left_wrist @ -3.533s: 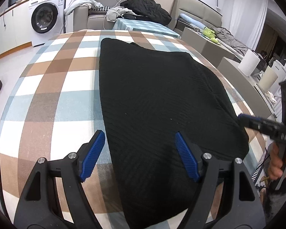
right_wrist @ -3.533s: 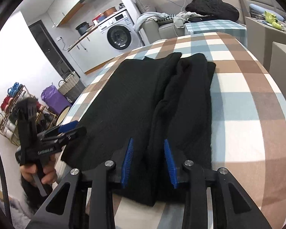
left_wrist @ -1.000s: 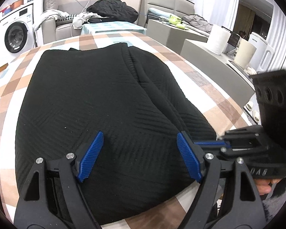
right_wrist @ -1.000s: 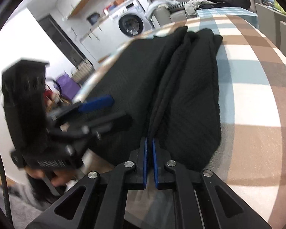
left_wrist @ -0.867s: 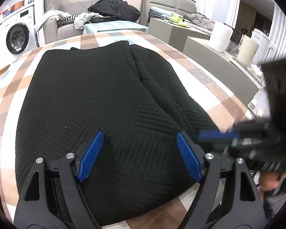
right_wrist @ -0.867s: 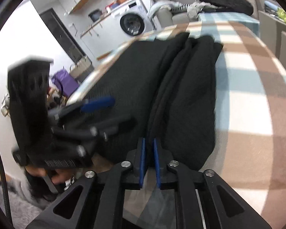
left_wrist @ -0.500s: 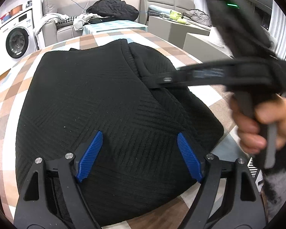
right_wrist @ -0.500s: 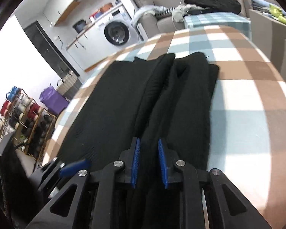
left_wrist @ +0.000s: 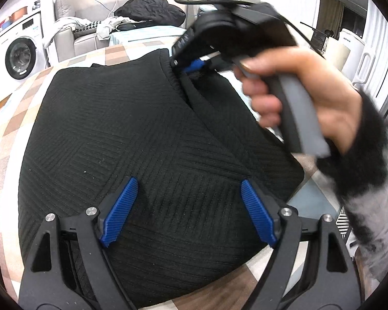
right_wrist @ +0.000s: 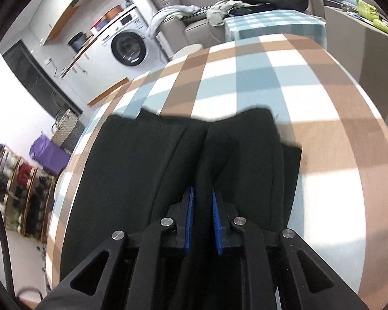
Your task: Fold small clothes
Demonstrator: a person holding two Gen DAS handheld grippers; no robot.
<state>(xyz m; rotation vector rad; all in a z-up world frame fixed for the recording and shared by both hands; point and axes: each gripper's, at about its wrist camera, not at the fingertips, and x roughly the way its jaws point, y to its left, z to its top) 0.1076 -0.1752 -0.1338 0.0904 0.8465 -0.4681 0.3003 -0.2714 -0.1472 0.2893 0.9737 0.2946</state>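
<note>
A black ribbed garment [left_wrist: 132,129] lies flat on the checked table, its right part folded over along a lengthwise crease. My left gripper [left_wrist: 186,211] is open and empty, low over the near hem. My right gripper [left_wrist: 194,64], held in a hand, reaches across to the far end of the crease. In the right wrist view the garment [right_wrist: 142,170] fills the lower half, and my right gripper [right_wrist: 202,206] has its jaws narrowly apart astride the crease ridge; whether they grip the cloth is unclear.
The checked tablecloth [right_wrist: 284,77] extends past the garment's far edge. A washing machine [right_wrist: 128,44] and a sofa with piled clothes [left_wrist: 147,10] stand behind. A shelf of yarn [right_wrist: 15,180] sits left of the table. The table's right edge [left_wrist: 320,188] drops off near the hand.
My right gripper has moved from the near hem across the garment to its far end and opened slightly. My left gripper has stayed open over the near hem.
</note>
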